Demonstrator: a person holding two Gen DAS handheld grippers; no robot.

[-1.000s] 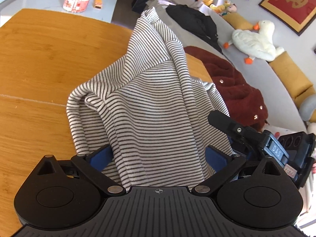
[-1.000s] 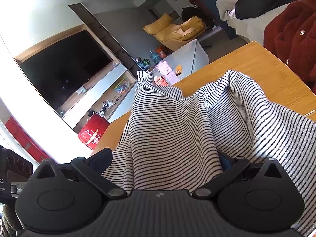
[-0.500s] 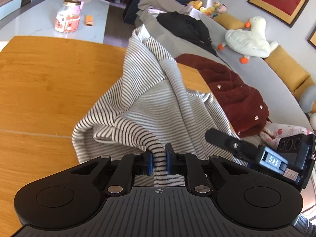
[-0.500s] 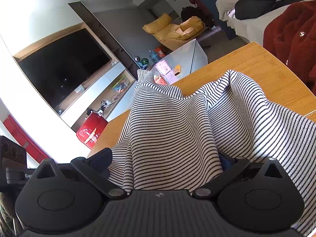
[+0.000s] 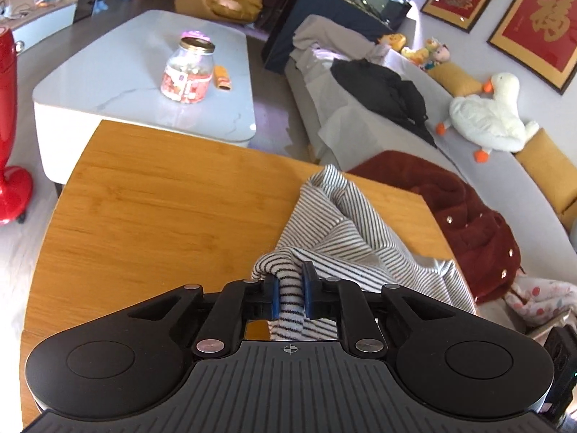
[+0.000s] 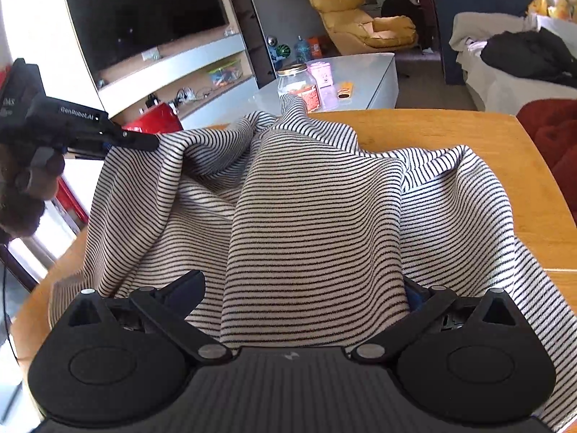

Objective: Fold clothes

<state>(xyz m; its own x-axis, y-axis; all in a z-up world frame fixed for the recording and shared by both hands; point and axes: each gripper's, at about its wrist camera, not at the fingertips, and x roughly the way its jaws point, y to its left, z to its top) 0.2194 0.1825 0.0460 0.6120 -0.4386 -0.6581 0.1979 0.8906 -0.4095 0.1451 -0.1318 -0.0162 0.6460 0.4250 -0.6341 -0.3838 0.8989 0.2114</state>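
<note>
My left hand-held gripper (image 5: 288, 294) pinches a bunched edge of the striped shirt (image 6: 310, 216); my right hand-held gripper (image 6: 303, 288) stands wide, cloth draped between its fingers above the bench (image 5: 151, 209). Still gathering, I judge; the right must clamp next.

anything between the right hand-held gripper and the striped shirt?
Nothing visible. The striped shirt already lies between the open fingers of the right hand-held gripper, draped over the wooden table. The left hand-held gripper is shut on another fold of it.
</note>
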